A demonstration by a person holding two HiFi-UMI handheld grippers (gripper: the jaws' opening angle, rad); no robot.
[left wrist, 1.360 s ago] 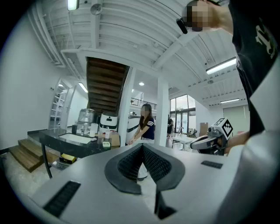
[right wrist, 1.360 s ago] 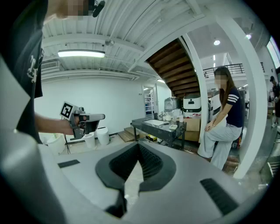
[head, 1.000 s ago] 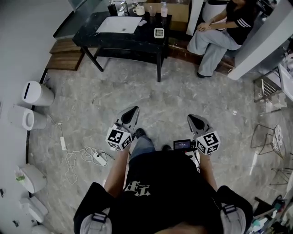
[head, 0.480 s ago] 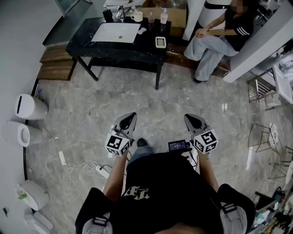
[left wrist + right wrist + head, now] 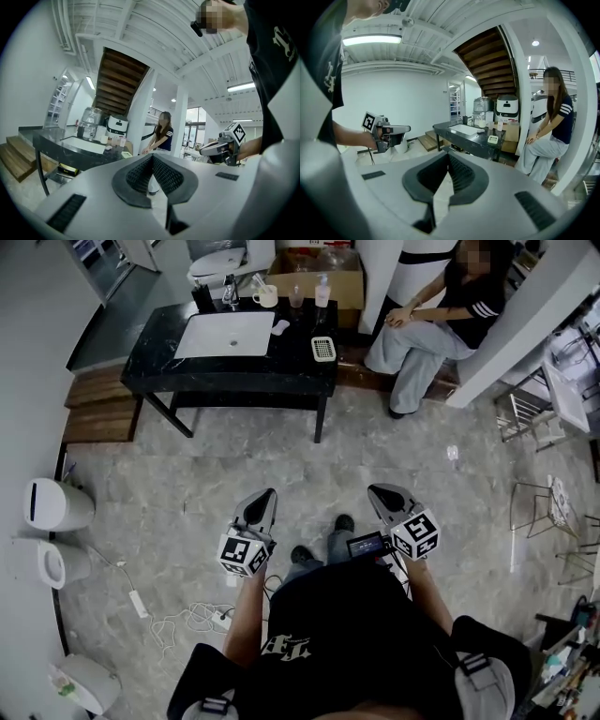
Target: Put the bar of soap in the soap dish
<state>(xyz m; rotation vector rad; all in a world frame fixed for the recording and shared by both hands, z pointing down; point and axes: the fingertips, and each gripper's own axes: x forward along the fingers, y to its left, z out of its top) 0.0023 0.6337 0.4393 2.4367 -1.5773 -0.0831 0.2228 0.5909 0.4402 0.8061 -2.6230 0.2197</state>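
Two sets of jaws closed on nothing: left gripper (image 5: 266,498), right gripper (image 5: 379,493). Soap dish (image 5: 323,348) on black tabletop (image 5: 155,362) at 12 o'clock, well apart, at 3 o'clock of white sink (image 5: 225,334). Shirt lettering (image 5: 284,645) too blurred to read.

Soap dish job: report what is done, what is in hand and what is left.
Done: nothing; the soap dish on the black table looks empty. In hand: nothing; left gripper and right gripper jaws are shut and empty, far from the table. Left: reach the table, find and grasp the soap, place it.
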